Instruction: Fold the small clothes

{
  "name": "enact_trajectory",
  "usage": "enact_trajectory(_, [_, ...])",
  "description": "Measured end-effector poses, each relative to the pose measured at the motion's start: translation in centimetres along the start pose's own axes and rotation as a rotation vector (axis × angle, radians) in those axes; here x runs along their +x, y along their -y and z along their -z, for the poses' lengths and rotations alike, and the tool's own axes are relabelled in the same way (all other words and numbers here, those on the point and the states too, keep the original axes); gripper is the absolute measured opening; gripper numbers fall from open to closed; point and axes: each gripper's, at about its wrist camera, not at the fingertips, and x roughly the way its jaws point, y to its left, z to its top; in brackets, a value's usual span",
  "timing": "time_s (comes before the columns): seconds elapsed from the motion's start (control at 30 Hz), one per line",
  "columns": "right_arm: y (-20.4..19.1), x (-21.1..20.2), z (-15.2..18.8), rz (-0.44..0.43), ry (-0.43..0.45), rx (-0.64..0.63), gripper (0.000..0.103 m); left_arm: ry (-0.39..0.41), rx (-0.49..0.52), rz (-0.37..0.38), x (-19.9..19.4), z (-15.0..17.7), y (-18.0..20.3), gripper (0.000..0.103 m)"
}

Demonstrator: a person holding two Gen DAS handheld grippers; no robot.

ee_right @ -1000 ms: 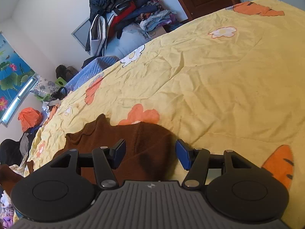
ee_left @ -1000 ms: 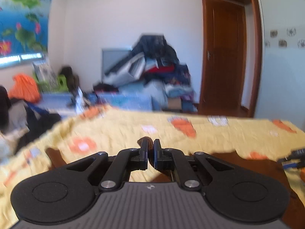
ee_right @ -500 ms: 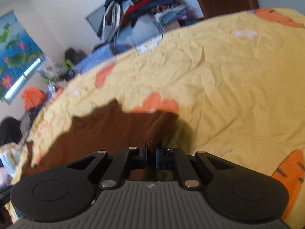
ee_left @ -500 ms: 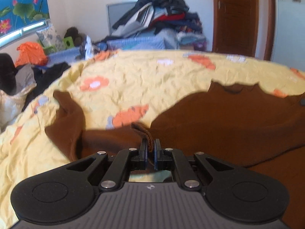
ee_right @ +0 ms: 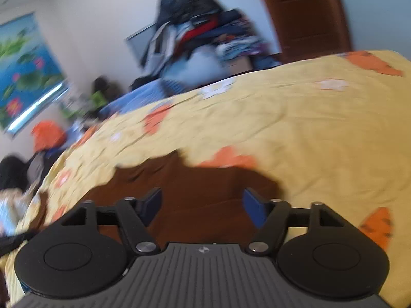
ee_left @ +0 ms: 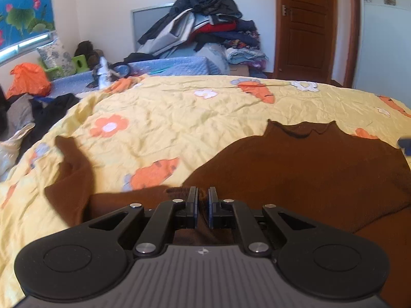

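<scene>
A brown knit sweater [ee_left: 308, 164] lies spread on the yellow flowered bedspread [ee_left: 179, 118], collar toward the far side, one sleeve [ee_left: 72, 169] stretched to the left. My left gripper [ee_left: 203, 195] is shut on a fold of the sweater near its lower left edge. In the blurred right wrist view the sweater [ee_right: 195, 187] lies under my right gripper [ee_right: 203, 202], which is open and empty just above the cloth. Its blue tip shows at the right edge of the left wrist view [ee_left: 405, 146].
A heap of clothes [ee_left: 205, 25] is piled on a blue quilt [ee_left: 164, 68] past the bed's far edge. A brown door [ee_left: 305, 25] stands at the back right. Dark clothes and an orange bag [ee_left: 28, 79] lie off the left side.
My right gripper closed on the sweater half a second ago and has now opened and let it go. My left gripper stays shut on the sweater and has lowered toward the bed.
</scene>
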Motion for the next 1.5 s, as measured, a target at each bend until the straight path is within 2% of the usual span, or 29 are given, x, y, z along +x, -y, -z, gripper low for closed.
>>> enact_trajectory(0.03, [-0.8, 1.1, 0.7, 0.003, -0.031, -0.029, 0.087, -0.018, 0.011, 0.007, 0.8, 0.1, 0.4, 0.007])
enact_trajectory(0.1, [-1.0, 3.5, 2.1, 0.043, -0.101, -0.043, 0.087, -0.094, 0.020, -0.005, 2.9, 0.9, 1.0, 0.007])
enact_trajectory(0.13, [-1.1, 3.5, 2.9, 0.043, -0.048, -0.086, 0.090, -0.129, 0.024, -0.008, 3.8, 1.6, 1.0, 0.007])
enact_trajectory(0.2, [-1.8, 3.7, 4.4, 0.051, -0.011, -0.194, 0.096, -0.079, 0.047, -0.015, 3.5, 3.1, 0.9, 0.007])
enact_trajectory(0.27, [-3.4, 3.9, 5.5, 0.098, -0.023, -0.314, 0.103, -0.056, 0.074, -0.016, 2.7, 3.7, 0.6, 0.008])
enact_trajectory(0.37, [-4.2, 4.3, 5.6, 0.132, -0.045, -0.366, 0.103, 0.025, 0.022, -0.020, 0.5, 3.4, -1.5, 0.016])
enact_trajectory(0.4, [-4.1, 4.3, 5.5, 0.127, -0.043, -0.360, 0.103, 0.065, -0.007, -0.034, -0.4, 3.2, -2.6, 0.027])
enact_trajectory(0.43, [-3.9, 4.2, 5.4, 0.123, -0.041, -0.354, 0.103, 0.103, -0.043, -0.062, -1.1, 3.0, -4.0, 0.048])
enact_trajectory(0.47, [-3.8, 4.1, 5.4, 0.118, -0.038, -0.349, 0.103, 0.137, -0.083, -0.098, -1.6, 2.7, -5.4, 0.063])
enact_trajectory(0.5, [-3.7, 4.1, 5.4, 0.114, -0.035, -0.344, 0.103, 0.169, -0.127, -0.135, -1.9, 2.4, -7.1, 0.090])
enact_trajectory(0.53, [-3.6, 4.0, 5.5, 0.112, -0.033, -0.341, 0.103, 0.204, -0.186, -0.174, -2.2, 2.1, -9.0, 0.097])
enact_trajectory(0.6, [-3.4, 4.0, 5.4, 0.106, -0.029, -0.334, 0.103, 0.219, -0.300, -0.213, -2.0, 1.3, -12.8, 0.097])
enact_trajectory(0.73, [-3.4, 4.1, 5.5, 0.099, -0.023, -0.323, 0.103, 0.160, -0.513, -0.244, 1.0, -1.3, -19.9, 0.097])
enact_trajectory(0.83, [-3.2, 4.0, 5.4, 0.090, -0.018, -0.309, 0.103, 0.124, -0.664, -0.224, 3.8, -2.7, -23.2, 0.096])
enact_trajectory(0.93, [-3.2, 4.1, 5.4, 0.088, -0.016, -0.304, 0.103, 0.097, -0.660, -0.211, 6.7, -4.2, -23.4, 0.096])
enact_trajectory(1.0, [-3.2, 4.0, 5.4, 0.090, -0.016, -0.304, 0.103, 0.055, -0.608, -0.229, 8.8, -4.4, -22.5, 0.096])
enact_trajectory(1.07, [-3.2, 4.0, 5.4, 0.089, -0.016, -0.304, 0.103, -0.026, -0.516, -0.321, 11.3, -4.8, -21.2, 0.093])
enact_trajectory(1.1, [-3.2, 4.0, 5.4, 0.090, -0.016, -0.304, 0.103, -0.072, -0.476, -0.362, 12.6, -4.7, -20.8, 0.084])
enact_trajectory(1.17, [-3.2, 4.0, 5.4, 0.087, -0.015, -0.301, 0.103, -0.180, -0.412, -0.407, 15.0, -3.9, -20.2, 0.050])
enact_trajectory(1.23, [-3.1, 4.0, 5.3, 0.081, -0.012, -0.291, 0.103, -0.140, -0.359, -0.451, 15.3, -3.1, -19.6, 0.025])
enact_trajectory(1.3, [-3.0, 4.0, 5.4, 0.077, -0.009, -0.283, 0.103, -0.127, -0.347, -0.454, 14.7, -2.7, -19.7, 0.012])
enact_trajectory(1.4, [-2.9, 3.9, 5.4, 0.075, -0.008, -0.279, 0.103, -0.080, -0.401, -0.462, 11.8, -2.2, -21.3, 0.011])
enact_trajectory(1.5, [-2.8, 3.9, 5.3, 0.070, -0.005, -0.271, 0.103, 0.018, -0.440, -0.465, 7.0, -1.9, -23.6, 0.011])
